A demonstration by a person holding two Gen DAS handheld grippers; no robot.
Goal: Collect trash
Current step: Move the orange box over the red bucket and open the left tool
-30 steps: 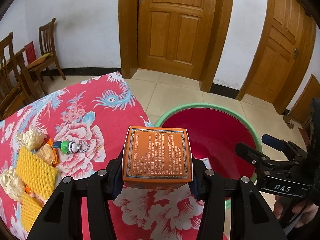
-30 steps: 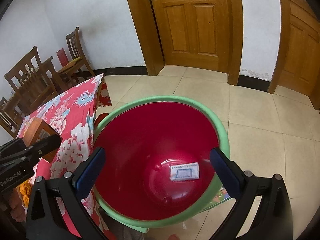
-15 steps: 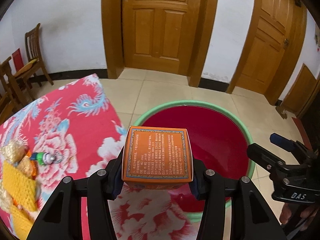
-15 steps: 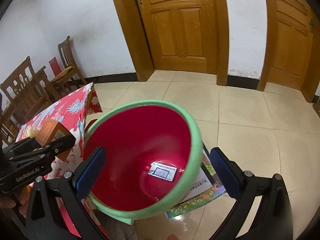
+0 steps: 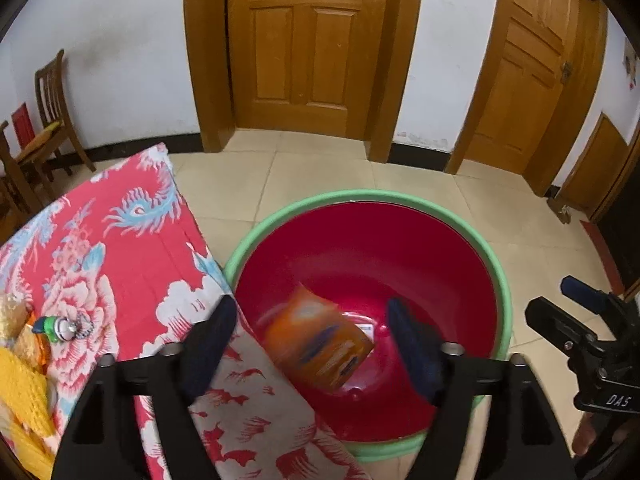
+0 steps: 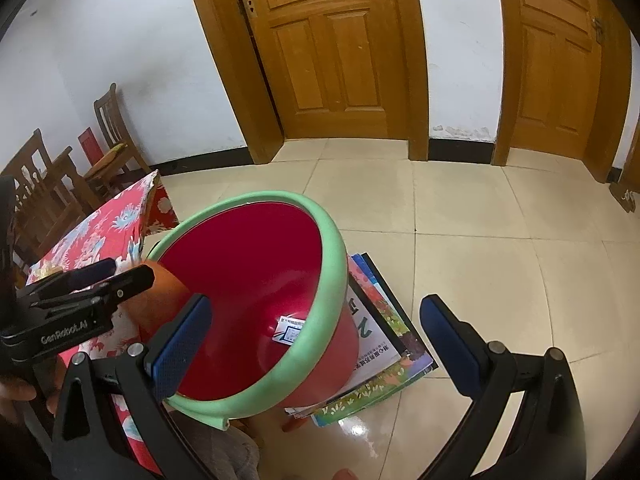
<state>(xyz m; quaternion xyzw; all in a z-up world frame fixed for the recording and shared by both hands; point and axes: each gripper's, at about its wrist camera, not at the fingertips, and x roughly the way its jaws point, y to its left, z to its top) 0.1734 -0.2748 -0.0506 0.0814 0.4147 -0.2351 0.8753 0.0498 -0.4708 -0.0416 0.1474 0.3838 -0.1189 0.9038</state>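
Left gripper (image 5: 308, 344) jaws just opened, orange box (image 5: 318, 346) blurred, apparently loose inside red basin (image 5: 400, 248); right gripper (image 6: 320, 344) open, empty; one white slip (image 6: 291, 330) on basin floor; two doors (image 5: 302, 46) behind

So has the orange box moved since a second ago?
Yes. The left hand-held gripper has just been opening, and the orange box, blurred, now sits lower between the parted fingers, touching neither, inside the red basin's green rim.

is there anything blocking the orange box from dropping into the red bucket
Nothing visible. The left gripper has just been opening and its jaws stand apart; the orange box, blurred, is already inside the red bucket's open mouth, above a white label on the bottom.
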